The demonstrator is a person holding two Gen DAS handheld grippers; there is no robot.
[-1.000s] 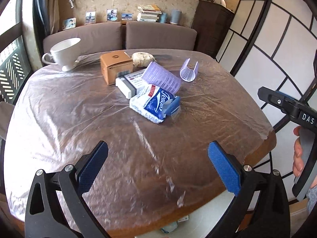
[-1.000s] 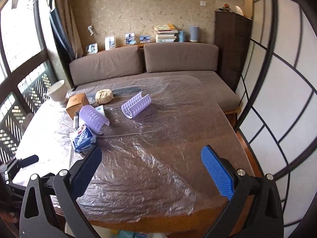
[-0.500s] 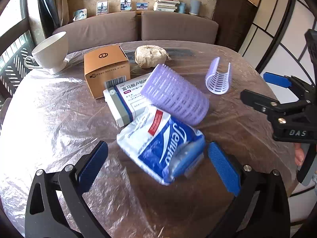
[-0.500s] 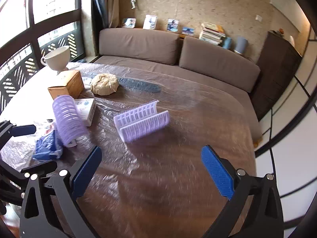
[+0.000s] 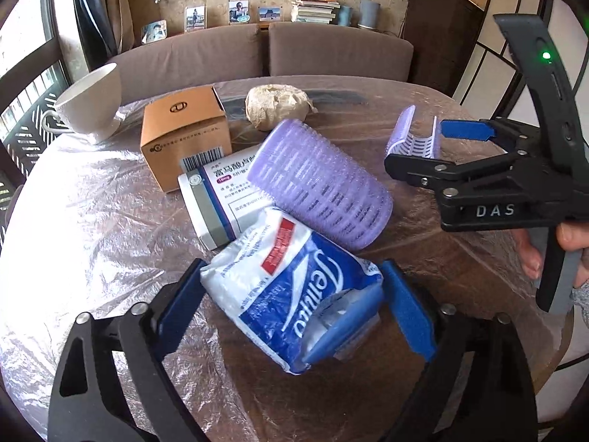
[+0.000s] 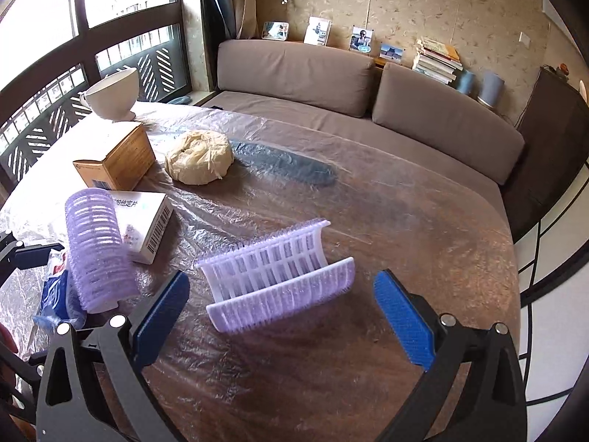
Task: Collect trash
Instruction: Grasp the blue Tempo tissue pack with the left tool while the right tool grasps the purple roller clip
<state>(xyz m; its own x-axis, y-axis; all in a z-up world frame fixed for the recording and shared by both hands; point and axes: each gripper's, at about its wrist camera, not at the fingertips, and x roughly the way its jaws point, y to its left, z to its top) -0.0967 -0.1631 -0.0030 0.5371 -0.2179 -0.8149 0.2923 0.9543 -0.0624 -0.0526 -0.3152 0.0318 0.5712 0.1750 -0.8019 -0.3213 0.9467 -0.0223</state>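
A blue-and-white tissue packet (image 5: 294,294) lies on the film-covered table (image 5: 92,221). My left gripper (image 5: 292,287) straddles it, its jaws closing, with the blue pads at the packet's two sides and no squeeze showing. A purple hair roller (image 5: 320,184) leans on a white medicine box (image 5: 217,199) just beyond. My right gripper (image 6: 281,294) stands open around the near end of a purple half-shell clip (image 6: 276,283), its pads well clear of it. In the left wrist view the right gripper (image 5: 430,147) comes in from the right, held by a hand.
Behind the packet sit a brown carton (image 5: 184,129), a crumpled paper ball (image 5: 276,105) and a white cup (image 5: 92,103) at the far left. A dark flat strip (image 6: 287,164) lies under the film. A brown sofa (image 6: 294,73) runs along the table's far side.
Both grippers came forward and down over the table. The left one now brackets the tissue packet with narrower jaws. The right one rolled and reached the purple half-shell.
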